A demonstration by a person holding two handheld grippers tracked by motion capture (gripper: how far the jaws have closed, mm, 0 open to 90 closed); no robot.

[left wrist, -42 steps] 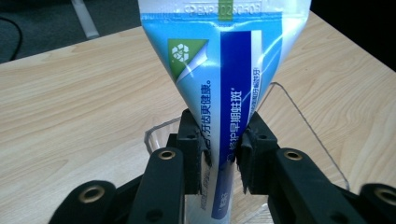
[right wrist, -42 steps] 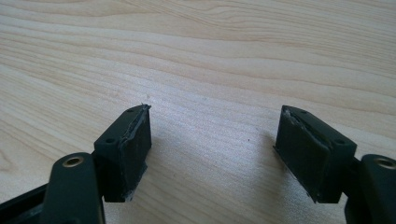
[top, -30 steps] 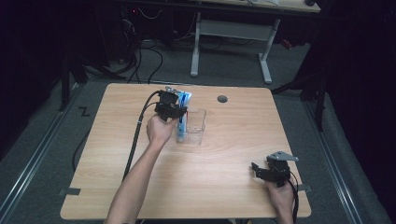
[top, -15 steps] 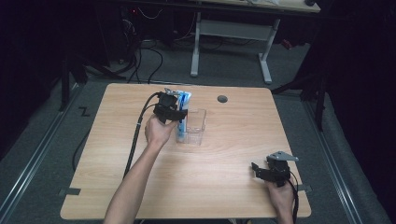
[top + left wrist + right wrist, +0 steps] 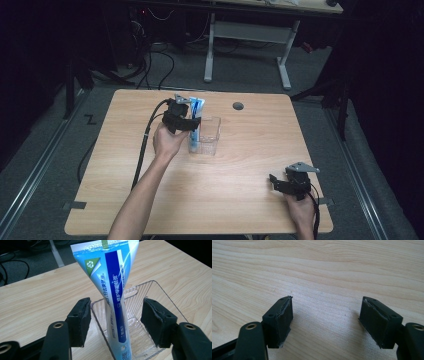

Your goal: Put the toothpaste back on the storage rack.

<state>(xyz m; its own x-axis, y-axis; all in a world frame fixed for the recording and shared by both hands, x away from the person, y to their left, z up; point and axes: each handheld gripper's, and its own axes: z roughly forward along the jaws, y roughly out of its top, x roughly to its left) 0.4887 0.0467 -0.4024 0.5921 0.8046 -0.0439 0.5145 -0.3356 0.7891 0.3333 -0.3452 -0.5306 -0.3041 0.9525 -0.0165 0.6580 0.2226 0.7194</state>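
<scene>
A blue and white toothpaste tube [image 5: 112,290] stands upright, cap end down, in a clear plastic box [image 5: 160,297] on the wooden table. My left gripper [image 5: 116,320] straddles the tube. Its jaws have just been opening, and both pads now stand clear of the tube with a gap on each side. In the high view the left gripper [image 5: 182,120] sits at the box's [image 5: 210,137] left side, beside the tube [image 5: 196,112]. My right gripper [image 5: 327,312] rests low over bare wood, open with nothing between its pads. The high view shows the right gripper [image 5: 287,185] near the table's front right corner.
A round cable hole [image 5: 238,106] sits in the table [image 5: 240,165] behind the box. The left gripper's black cable [image 5: 145,145] trails along the forearm and off the table's left side. A white desk frame [image 5: 250,35] stands on the floor beyond the table.
</scene>
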